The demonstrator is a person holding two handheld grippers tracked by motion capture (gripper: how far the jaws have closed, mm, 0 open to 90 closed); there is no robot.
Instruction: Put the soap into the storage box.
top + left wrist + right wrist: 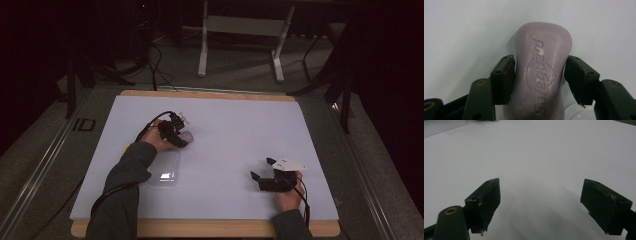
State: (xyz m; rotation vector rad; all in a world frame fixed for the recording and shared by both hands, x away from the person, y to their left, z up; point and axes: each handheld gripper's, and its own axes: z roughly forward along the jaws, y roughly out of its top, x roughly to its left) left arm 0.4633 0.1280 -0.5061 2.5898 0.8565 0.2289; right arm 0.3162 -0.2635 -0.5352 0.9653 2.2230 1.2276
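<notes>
Two pads of your left gripper [537, 80] pinch the soap bar [541, 72] across its waist. Its long axis runs straight ahead along the jaws. Your right gripper [540, 205] rests spread, well apart.

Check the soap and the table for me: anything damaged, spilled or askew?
Only wear on the soap: its embossed face is scuffed, with whitish scratches across the lettering. The left claw grips it squarely at the waist. The clear tray lies flat beside it; nothing is spilled. The right claw is open over bare table.
</notes>
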